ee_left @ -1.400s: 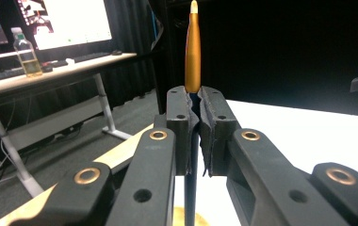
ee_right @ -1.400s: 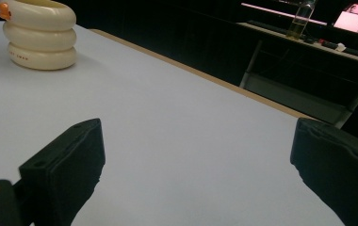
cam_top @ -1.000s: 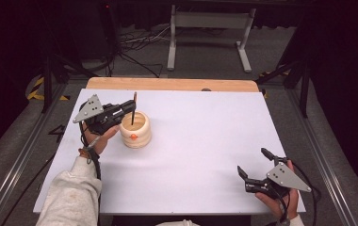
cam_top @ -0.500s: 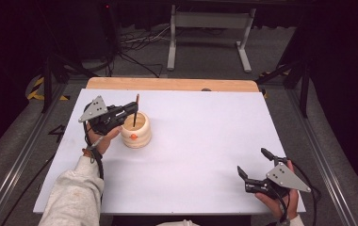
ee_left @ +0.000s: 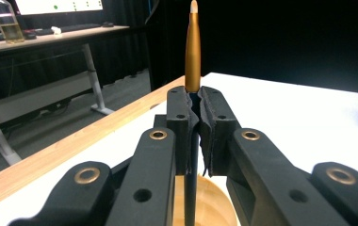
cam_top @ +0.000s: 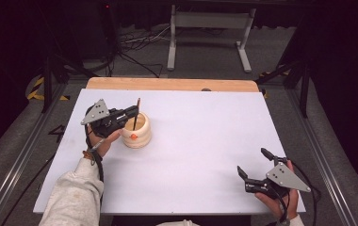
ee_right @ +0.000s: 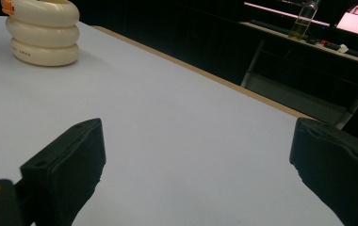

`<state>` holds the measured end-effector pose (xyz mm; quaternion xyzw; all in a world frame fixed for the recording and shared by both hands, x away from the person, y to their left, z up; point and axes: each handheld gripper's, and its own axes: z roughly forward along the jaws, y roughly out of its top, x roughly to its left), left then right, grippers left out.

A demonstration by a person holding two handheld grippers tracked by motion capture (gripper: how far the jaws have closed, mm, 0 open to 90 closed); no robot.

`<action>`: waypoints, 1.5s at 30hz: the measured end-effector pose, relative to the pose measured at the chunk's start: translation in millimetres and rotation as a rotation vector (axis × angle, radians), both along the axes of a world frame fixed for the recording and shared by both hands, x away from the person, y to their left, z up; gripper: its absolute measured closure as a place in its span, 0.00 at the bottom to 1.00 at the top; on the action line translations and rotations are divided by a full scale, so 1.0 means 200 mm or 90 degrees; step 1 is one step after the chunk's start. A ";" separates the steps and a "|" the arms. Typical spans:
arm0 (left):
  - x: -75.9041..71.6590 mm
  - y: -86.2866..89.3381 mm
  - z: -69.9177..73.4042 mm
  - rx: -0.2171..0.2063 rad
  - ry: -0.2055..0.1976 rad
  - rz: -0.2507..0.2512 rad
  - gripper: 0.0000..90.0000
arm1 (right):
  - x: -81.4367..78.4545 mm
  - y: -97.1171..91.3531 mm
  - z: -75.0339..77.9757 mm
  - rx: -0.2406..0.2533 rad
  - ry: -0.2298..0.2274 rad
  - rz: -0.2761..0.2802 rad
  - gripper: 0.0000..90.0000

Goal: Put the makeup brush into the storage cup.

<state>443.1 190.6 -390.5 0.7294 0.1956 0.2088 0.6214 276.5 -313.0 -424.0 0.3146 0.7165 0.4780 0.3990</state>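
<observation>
High view, left gripper (cam_top: pixel 133 111) jaws clamped on brush (cam_top: pixel 136 114) standing in ridged wooden cup (cam_top: pixel 137 132), right gripper (cam_top: pixel 254 165) jaws apart.

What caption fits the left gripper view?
Left gripper shut on an upright pen above the cup.

I can read no text anywhere. The ridged cream holder (ee_right: pixel 43 32) carries a faint dark line of print on its lowest ring in my right gripper view, too small to make out, and an orange mark (cam_top: pixel 133 136) on its side that shows no letters. The lit screen (ee_left: pixel 58 5) at the far bench in my left gripper view has a row of small dots, blurred past reading.
</observation>
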 end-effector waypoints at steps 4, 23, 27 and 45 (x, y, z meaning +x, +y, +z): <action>0.00 0.00 0.00 0.002 0.003 -0.002 0.93 | 0.00 0.00 0.00 0.001 0.000 0.000 0.05; -0.01 0.00 -0.04 0.023 0.010 0.001 0.93 | 0.00 0.00 0.00 0.001 0.001 0.002 0.05; -0.01 0.00 -0.05 0.024 0.012 0.000 0.93 | 0.00 0.00 0.00 0.000 0.001 0.003 0.05; 0.00 0.01 -0.07 0.038 0.015 0.012 0.92 | 0.00 0.00 -0.01 -0.004 0.003 0.003 0.05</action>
